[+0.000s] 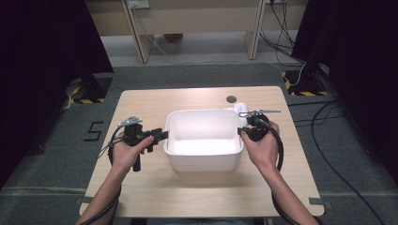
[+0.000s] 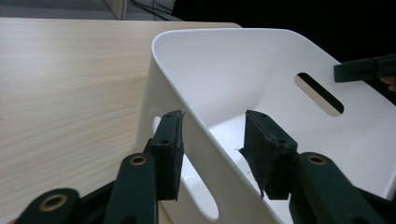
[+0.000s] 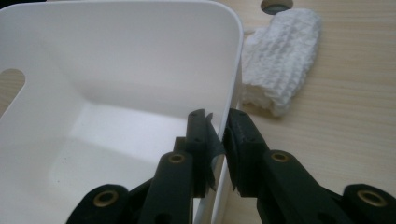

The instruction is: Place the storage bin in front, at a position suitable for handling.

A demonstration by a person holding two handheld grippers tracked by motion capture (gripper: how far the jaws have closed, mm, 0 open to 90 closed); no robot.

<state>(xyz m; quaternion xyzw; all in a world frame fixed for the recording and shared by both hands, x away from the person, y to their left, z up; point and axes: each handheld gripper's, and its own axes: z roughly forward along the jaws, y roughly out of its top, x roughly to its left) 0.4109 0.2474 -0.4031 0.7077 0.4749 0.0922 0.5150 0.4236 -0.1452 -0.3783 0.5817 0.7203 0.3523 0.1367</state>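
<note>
Two-sided hold on the white bin (image 1: pixel 203 157) at mid-table.
Your left gripper (image 2: pixel 212 140) straddles the left wall, jaws part-open, outer pad touching only; your right gripper (image 3: pixel 219 140) pinches the right wall, likely for a level lift. A folded cloth (image 3: pixel 280 60) lies beyond.

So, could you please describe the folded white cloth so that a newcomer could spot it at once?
Start at the wooden table and find the white bin in its middle. Just beyond the bin's far right corner lies the white cloth, beside a round grommet; its knobbly woven texture sets it apart from the smooth bin.
</note>
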